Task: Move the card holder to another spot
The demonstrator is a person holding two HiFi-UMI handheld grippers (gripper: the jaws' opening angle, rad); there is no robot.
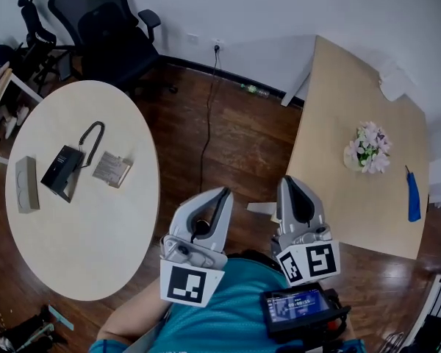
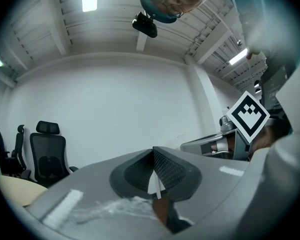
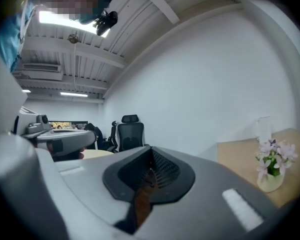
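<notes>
A black card holder [image 1: 62,171] with a dark lanyard loop [image 1: 92,137] lies on the left part of the round white table [image 1: 95,248] in the head view. Right beside it is a flat grey pouch [image 1: 112,169]. Both grippers are held close to my body, well off the table and far from the card holder. My left gripper [image 1: 222,194] points forward with its jaws together and nothing between them; its tips [image 2: 153,156] face a white wall. My right gripper [image 1: 289,184] is likewise shut and empty, its tips [image 3: 151,156] aimed across the room.
A beige block [image 1: 26,184] rests at the round table's left edge. A rectangular wooden table [image 1: 353,101] at the right carries a flower vase [image 1: 367,149] and a blue object [image 1: 413,195]. Black office chairs [image 1: 106,28] stand behind. A cable [image 1: 208,116] runs over the wooden floor.
</notes>
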